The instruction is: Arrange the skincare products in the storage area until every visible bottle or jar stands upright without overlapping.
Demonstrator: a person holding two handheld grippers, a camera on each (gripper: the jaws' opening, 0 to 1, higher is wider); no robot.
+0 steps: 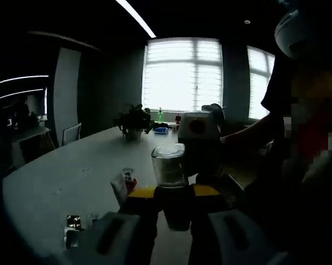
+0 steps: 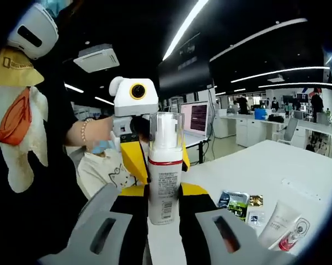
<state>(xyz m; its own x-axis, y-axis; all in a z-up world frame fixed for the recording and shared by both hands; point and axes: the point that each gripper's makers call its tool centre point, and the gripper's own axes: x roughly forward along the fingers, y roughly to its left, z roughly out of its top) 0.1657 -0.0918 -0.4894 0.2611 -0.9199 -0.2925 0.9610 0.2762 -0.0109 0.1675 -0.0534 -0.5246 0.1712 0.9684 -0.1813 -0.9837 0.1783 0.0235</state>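
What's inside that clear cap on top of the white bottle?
Inside the clear cap of the white bottle stands a white pump head, above a red collar. The nozzle's far side is hidden, and the other gripper sits behind it.

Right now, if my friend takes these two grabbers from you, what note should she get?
Left gripper: shut on the pump bottle, which is upright.
Right gripper: shut on the same bottle from the opposite side.
On the white table: a white tube and a small red vial lie flat beside some sachets.
Done: nothing seen standing in place yet.
Left: set the bottle down upright, then stand the tube and vial up, apart from each other.
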